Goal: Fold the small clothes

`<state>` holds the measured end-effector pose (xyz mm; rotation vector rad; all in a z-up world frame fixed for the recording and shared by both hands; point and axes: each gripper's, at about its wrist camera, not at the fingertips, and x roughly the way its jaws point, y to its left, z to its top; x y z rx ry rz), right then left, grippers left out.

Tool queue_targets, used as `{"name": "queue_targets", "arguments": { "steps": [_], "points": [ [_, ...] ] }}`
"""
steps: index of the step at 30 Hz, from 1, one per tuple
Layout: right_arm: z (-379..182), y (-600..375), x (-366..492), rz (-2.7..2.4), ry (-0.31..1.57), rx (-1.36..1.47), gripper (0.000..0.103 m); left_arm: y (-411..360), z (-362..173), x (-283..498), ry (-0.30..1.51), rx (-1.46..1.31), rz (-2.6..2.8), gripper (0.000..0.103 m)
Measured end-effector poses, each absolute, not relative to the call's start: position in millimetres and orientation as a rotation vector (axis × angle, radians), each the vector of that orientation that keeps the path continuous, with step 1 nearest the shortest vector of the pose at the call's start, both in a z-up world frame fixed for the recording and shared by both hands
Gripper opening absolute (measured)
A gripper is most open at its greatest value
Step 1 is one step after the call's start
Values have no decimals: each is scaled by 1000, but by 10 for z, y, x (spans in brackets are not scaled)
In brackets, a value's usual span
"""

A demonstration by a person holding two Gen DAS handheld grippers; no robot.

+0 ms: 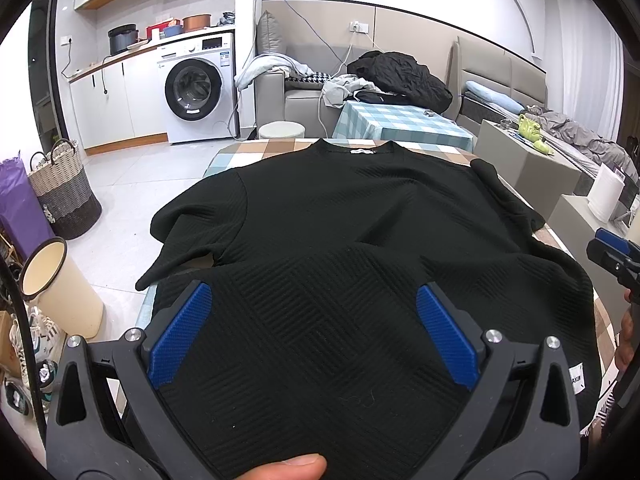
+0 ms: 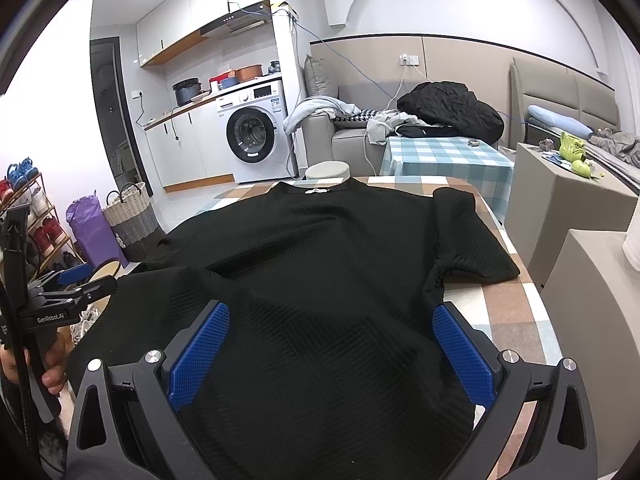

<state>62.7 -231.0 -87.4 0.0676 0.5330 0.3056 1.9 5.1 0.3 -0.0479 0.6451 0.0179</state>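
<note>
A black textured short-sleeved top (image 1: 340,216) (image 2: 320,248) lies spread flat on a checked table (image 1: 256,150) (image 2: 516,316), collar at the far end, hem towards me. My left gripper (image 1: 314,300) hovers open over the hem's left part, blue pads (image 1: 180,336) wide apart, nothing between them. My right gripper (image 2: 330,322) is open too, above the hem's right part, with blue pads (image 2: 464,356) spread. Each gripper shows at the edge of the other's view: the right one (image 1: 612,256), the left one (image 2: 68,284). The left sleeve hangs off the table edge.
Left of the table stand a cream bin (image 1: 60,288), a woven basket (image 1: 64,192) and a purple bag (image 2: 88,228). Beyond are a second checked table (image 1: 400,124), a sofa with a black jacket (image 1: 404,76), a washing machine (image 1: 196,88), and grey cabinets (image 2: 560,196) on the right.
</note>
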Motion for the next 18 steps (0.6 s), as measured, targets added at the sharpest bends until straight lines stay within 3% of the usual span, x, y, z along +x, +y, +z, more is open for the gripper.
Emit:
{"name": "queue_targets", "arguments": {
  "steps": [18],
  "points": [
    [-848,-2363,604,300,525,67,103,48,4,27,644,-49,16,102]
  ]
}}
